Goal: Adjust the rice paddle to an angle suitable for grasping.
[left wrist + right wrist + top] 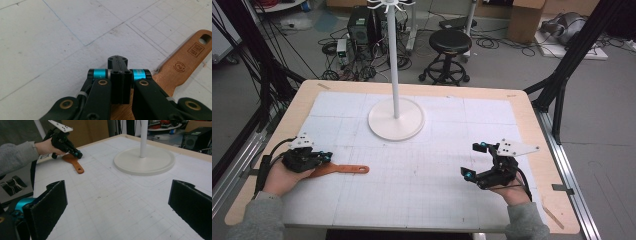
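Two grippers: left gripper (326,157) jaws closed together above wooden spatula (343,169), right gripper (475,160) jaws wide, nothing between.

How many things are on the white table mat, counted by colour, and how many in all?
Brown: 1, the wooden spatula
White: 1, the stand with its tall pole
Black: 2, the left claw and the right claw
Total: 4
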Demonstrator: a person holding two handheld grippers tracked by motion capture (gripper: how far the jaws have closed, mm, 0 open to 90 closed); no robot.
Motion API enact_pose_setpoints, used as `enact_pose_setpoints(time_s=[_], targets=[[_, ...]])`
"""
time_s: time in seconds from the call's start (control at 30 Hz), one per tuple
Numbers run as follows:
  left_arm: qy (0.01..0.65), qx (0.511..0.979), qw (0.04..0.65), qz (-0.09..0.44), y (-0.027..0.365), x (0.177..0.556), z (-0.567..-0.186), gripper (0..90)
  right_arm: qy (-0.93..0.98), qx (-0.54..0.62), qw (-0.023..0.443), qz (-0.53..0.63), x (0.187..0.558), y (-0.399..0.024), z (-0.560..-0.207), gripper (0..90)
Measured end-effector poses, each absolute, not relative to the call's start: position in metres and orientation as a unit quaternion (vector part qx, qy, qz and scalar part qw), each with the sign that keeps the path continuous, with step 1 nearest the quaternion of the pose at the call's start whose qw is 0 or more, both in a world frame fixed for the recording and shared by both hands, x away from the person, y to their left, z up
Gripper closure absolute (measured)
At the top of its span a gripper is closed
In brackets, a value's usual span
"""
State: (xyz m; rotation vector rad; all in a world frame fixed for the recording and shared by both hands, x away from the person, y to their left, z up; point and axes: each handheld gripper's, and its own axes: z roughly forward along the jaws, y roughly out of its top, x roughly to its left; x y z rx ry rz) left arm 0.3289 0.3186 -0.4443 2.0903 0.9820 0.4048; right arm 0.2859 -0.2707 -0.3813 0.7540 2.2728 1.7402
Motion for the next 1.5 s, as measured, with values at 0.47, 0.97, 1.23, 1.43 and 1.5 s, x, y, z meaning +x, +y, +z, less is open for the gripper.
enact_pose_setpoints(time_s=[0.47, 0.97, 1.23, 1.43, 1.5], targets=[[0.39, 0.817, 0.396, 0.155, 0.331, 0.301, -0.446, 89.8, 0.768, 0.252, 0.094, 0.582, 0.285, -0.27, -0.382, 1.0], [0.377, 0.828, 0.386, 0.151, 0.324, 0.273, -0.444, 89.8, 0.767, 0.253, 0.095, 0.583, 0.285, -0.27, -0.382, 1.0], [0.36, 0.838, 0.382, 0.146, 0.321, 0.258, -0.443, 89.7, 0.768, 0.253, 0.096, 0.58, 0.286, -0.27, -0.382, 1.0], [0.355, 0.84, 0.384, 0.147, 0.32, 0.254, -0.442, 89.7, 0.768, 0.254, 0.095, 0.58, 0.286, -0.27, -0.383, 1.0], [0.347, 0.837, 0.396, 0.15, 0.319, 0.256, -0.44, 89.7, 0.768, 0.254, 0.093, 0.58, 0.286, -0.27, -0.383, 1.0]])
